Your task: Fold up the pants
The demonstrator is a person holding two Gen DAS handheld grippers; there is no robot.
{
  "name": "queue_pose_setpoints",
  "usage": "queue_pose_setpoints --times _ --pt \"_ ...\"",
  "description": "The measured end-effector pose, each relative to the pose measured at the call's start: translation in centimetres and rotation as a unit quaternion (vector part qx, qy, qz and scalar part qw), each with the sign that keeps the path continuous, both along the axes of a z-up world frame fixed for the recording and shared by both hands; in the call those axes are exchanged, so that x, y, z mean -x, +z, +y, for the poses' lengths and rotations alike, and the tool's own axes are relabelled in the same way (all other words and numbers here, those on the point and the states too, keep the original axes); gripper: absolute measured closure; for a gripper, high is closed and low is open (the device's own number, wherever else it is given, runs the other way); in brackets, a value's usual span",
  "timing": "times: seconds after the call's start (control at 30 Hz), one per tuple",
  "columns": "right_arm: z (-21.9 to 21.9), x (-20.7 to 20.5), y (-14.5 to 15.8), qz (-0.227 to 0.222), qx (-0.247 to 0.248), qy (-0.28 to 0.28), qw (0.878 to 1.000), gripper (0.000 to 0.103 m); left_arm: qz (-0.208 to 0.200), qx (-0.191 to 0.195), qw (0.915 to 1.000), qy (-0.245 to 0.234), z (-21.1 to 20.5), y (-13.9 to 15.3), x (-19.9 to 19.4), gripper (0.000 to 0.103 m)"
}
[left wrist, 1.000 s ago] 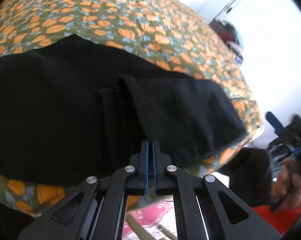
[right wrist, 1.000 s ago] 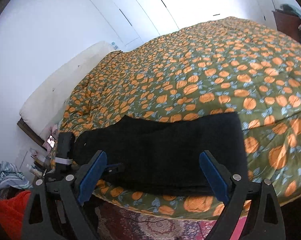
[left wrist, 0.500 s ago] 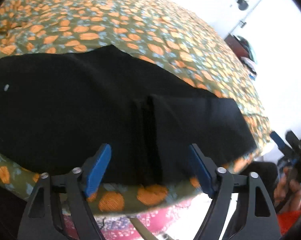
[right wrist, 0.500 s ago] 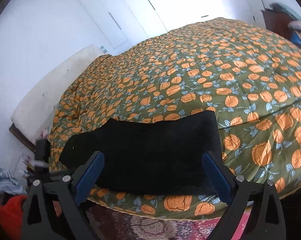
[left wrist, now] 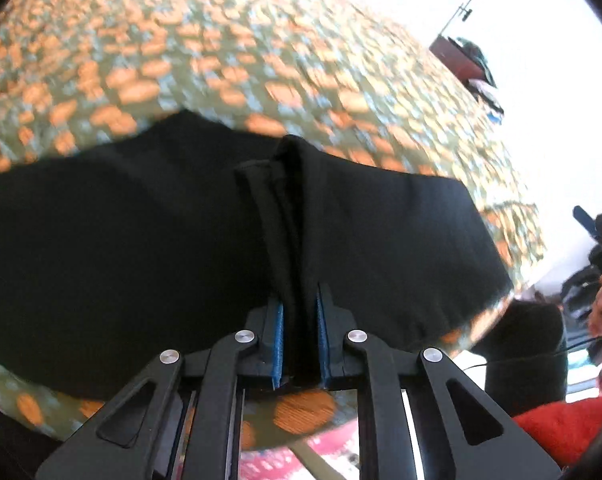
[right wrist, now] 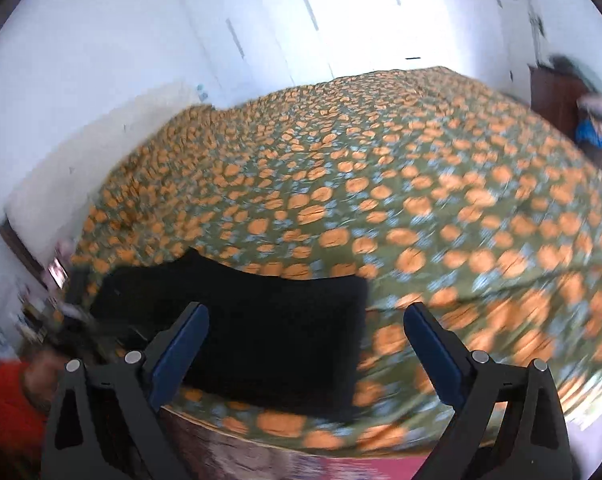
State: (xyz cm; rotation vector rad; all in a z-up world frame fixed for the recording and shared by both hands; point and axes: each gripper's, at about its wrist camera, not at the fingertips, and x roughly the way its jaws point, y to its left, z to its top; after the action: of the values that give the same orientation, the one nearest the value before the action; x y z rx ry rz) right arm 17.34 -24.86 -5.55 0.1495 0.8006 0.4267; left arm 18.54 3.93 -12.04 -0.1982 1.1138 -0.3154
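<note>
The black pants [left wrist: 121, 240] lie across the near edge of the bed. My left gripper [left wrist: 299, 308] is shut on a bunched ridge of the pants' fabric [left wrist: 289, 208], which stands up between its blue pads. In the right wrist view the pants [right wrist: 261, 320] lie flat in front of my right gripper [right wrist: 305, 320], which is open wide and empty, held above the bed's near edge. Both views are blurred by motion.
The bed is covered by a green quilt with orange pumpkins [right wrist: 421, 200]. A patterned rug [left wrist: 333, 456] lies on the floor below the bed edge. A dark wooden cabinet [right wrist: 557, 96] stands at the far right. White wardrobe doors [right wrist: 301, 20] are behind the bed.
My left gripper was shut a second ago, opened wide half a second ago, and has now closed on a fold of the pants. My right gripper stayed open and drew back slightly.
</note>
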Motion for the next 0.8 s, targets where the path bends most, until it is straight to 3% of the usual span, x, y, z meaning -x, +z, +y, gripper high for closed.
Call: queue_pose_setpoints --times 0.1,0.2,0.3,0.37,0.43,0.5,0.6,0.7,0.8 --pt "-0.3 -1.8 1.0 -0.003 0.029 0.030 0.999 0.006 0.021 -0.002 0.9997 -0.013 -0.2 -1.3 -1.3 0.091" --pt "0.9 -3.5 -0.4 0.014 0.024 0.064 0.998 0.006 0.034 -0.032 0.9985 -0.029 -0.9 -3.5 -0.9 0.091" --pt "3.4 -3.5 -4.0 0.055 -0.020 0.125 0.990 0.006 0.045 -0.014 0.9989 -0.010 -0.4 -4.3 0.2 0.091" --pt "5.1 -3.1 -7.4 0.104 -0.035 0.171 0.979 0.006 0.049 -0.003 0.9988 0.001 0.0 -4.6 0.4 0.091" --pt "6.3 -3.2 -12.0 0.178 -0.007 0.192 0.965 0.008 0.049 -0.006 0.9988 -0.002 -0.1 -4.7 0.4 0.091" --pt "6.7 -3.4 -14.2 0.205 0.034 0.201 0.957 0.013 0.043 -0.021 0.9988 -0.009 -0.6 -4.7 0.4 0.091" --pt "6.6 -4.7 -11.4 0.184 0.014 0.199 0.963 0.014 0.042 -0.022 0.9988 -0.010 -0.8 -4.9 0.3 0.091" --pt "6.9 -7.0 -8.0 0.132 -0.005 0.191 0.973 0.014 0.046 -0.017 0.9988 -0.007 -0.7 -5.1 0.1 0.090" --pt "7.6 -9.6 -9.2 0.146 -0.027 0.169 0.974 0.014 0.044 -0.019 0.9988 -0.009 -0.9 -5.1 0.3 0.090"
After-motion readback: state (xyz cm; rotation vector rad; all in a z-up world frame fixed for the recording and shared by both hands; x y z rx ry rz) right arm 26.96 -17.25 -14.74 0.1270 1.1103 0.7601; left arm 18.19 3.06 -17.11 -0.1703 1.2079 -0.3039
